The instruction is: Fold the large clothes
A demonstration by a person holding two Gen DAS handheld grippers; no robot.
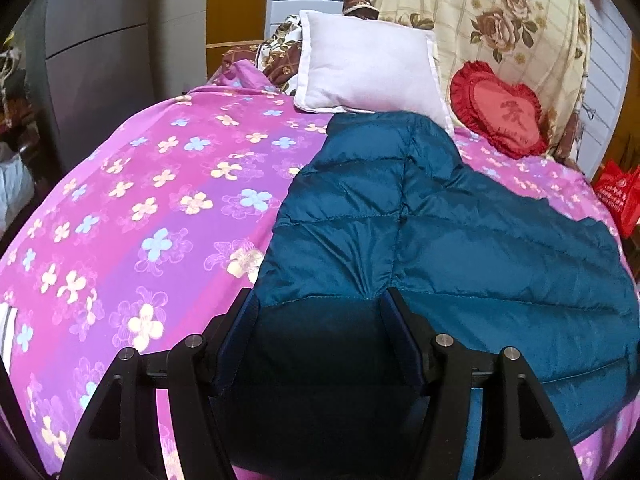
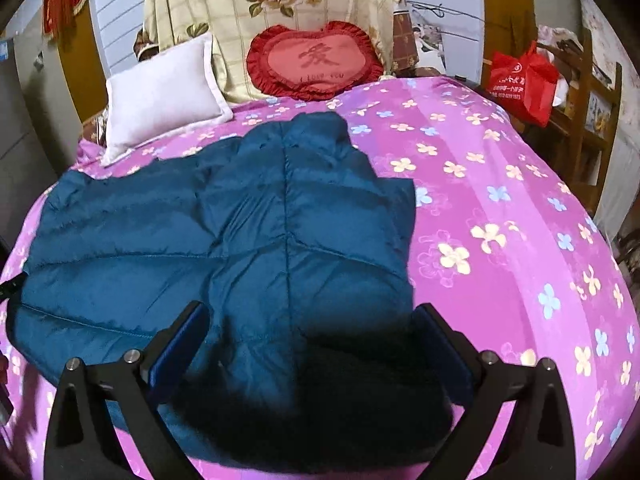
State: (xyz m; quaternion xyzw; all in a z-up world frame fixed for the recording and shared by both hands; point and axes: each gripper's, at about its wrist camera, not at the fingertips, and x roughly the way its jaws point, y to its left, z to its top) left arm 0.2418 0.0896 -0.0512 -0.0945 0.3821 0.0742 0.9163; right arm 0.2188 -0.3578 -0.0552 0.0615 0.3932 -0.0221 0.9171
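Two grippers hang over the near hem of a teal quilted down jacket [image 1: 432, 216] spread flat on a bed with a pink-purple flowered sheet [image 1: 132, 200]. In the left wrist view, bare sheet fills the area to the left of the left gripper [image 1: 318, 300]; its fingers stand wide apart, released, with the jacket's left hem corner lying between and beneath them, and whether the pads [image 1: 394, 314] touch the cloth cannot be told. Ahead of this gripper the jacket runs away toward a white pillow [image 1: 368, 68], whose lower edge the garment's far end meets, and further right ahead sits a red heart-shaped cushion [image 1: 500, 108] against a cream rose-print cloth [image 1: 512, 16]. In the right wrist view, the jacket [image 2: 240, 232] stretches off to the left of the right gripper [image 2: 312, 316] and straight ahead of it, a centre seam running away from the fingers. This gripper too is spread open, holding nothing, with a dark shadowed patch of jacket hem between its fingers. To its right lies bare flowered sheet, and far ahead on the right a red shopping bag [image 2: 520, 80] rests on a wooden chair [image 2: 592, 112].
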